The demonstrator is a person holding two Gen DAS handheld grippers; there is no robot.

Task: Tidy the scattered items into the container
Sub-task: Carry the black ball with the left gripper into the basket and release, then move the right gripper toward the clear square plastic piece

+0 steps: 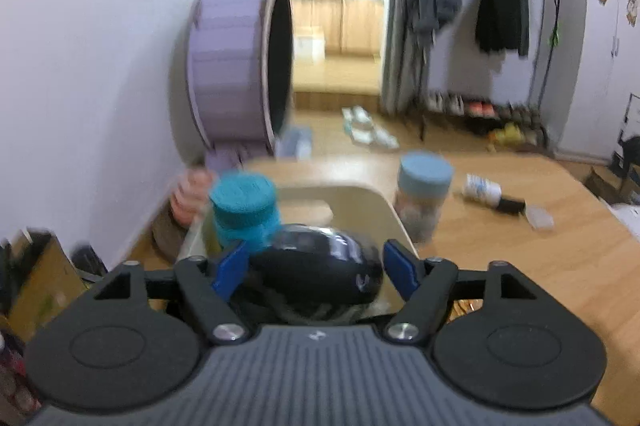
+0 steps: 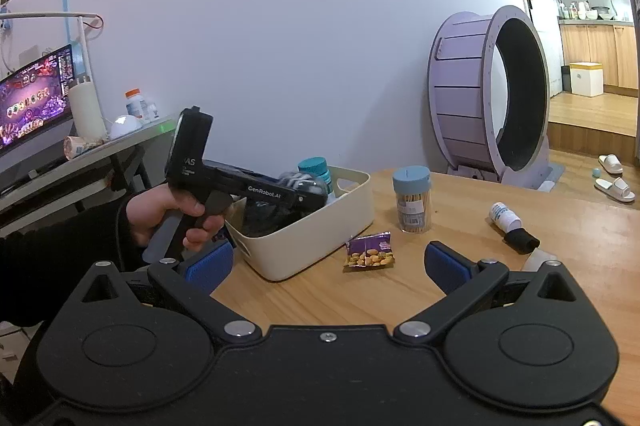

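A cream container (image 2: 316,234) stands on the wooden table; it also shows in the left wrist view (image 1: 352,196). My left gripper (image 1: 316,266) hovers over it, its blue pads on either side of a black rounded item (image 1: 320,266), with a teal-capped bottle (image 1: 244,206) inside the container beside it. In the right wrist view the left gripper (image 2: 308,194) reaches into the container. My right gripper (image 2: 328,262) is open and empty above the table's near edge, behind a purple snack packet (image 2: 369,251). A blue-lidded toothpick jar (image 2: 412,200) and a white bottle with a black cap (image 2: 510,222) stay on the table.
A purple cat wheel (image 2: 492,98) stands against the wall beyond the table. A small clear box (image 1: 540,217) lies near the white bottle. A desk with a monitor (image 2: 36,98) is at the left. Slippers (image 2: 612,174) lie on the floor.
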